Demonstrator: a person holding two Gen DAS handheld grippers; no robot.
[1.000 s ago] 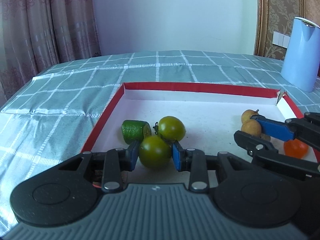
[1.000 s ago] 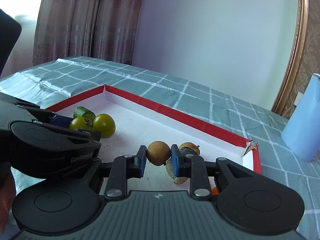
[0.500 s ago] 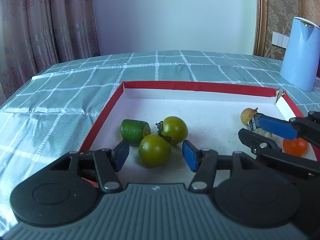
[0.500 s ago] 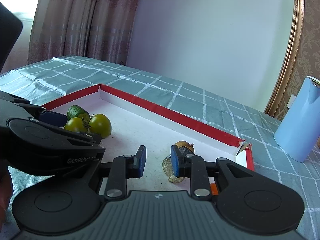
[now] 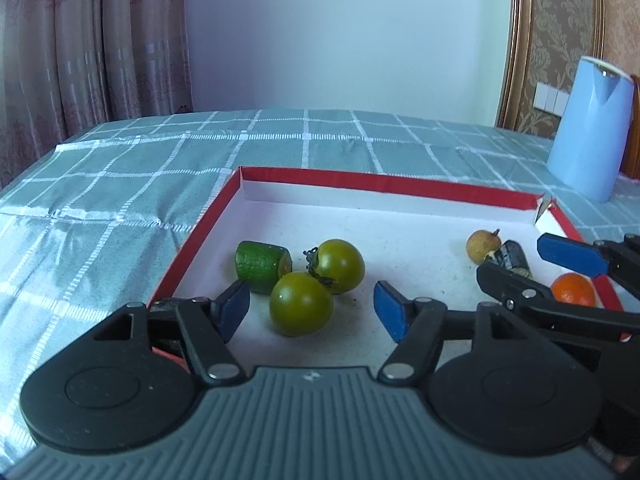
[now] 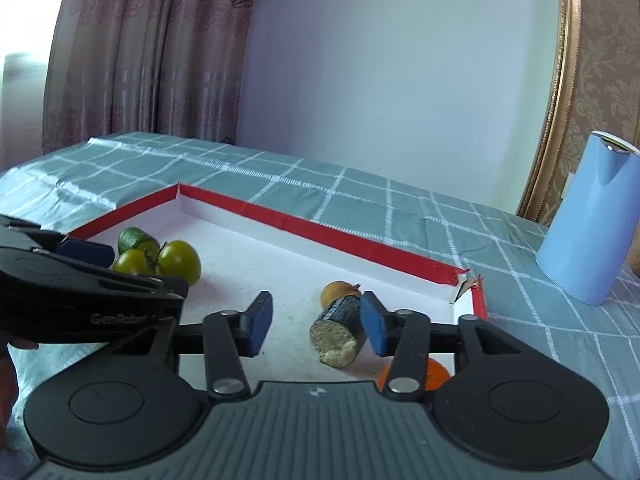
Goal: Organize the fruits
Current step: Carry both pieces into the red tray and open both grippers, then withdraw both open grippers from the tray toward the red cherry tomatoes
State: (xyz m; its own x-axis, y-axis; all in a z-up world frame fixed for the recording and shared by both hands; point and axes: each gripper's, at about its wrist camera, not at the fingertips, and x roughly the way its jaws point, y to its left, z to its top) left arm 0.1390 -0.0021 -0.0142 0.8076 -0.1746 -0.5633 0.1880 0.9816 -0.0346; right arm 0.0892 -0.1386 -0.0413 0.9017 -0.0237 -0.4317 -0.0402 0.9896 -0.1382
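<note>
Glossy, round green tomatoes [image 5: 301, 304] [image 5: 340, 266] and a ridged green cucumber stub [image 5: 262, 266] cluster at the left of the red-rimmed white cardboard tray [image 5: 384, 180], touching; a tan longan [image 6: 338, 291], a dark rough-skinned cut cylinder [image 6: 340, 334] and a smooth orange fruit [image 5: 573, 289] lie at the right. Left gripper [image 5: 312, 310] level, blue pads spread around the near tomato without touching. Right gripper [image 6: 316, 326] level and apart, cylinder's pale cut face pointing toward the camera.

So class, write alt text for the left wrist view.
The open left gripper hovers over a green tomato in a red-rimmed tray, beside another tomato and a cucumber piece.
</note>
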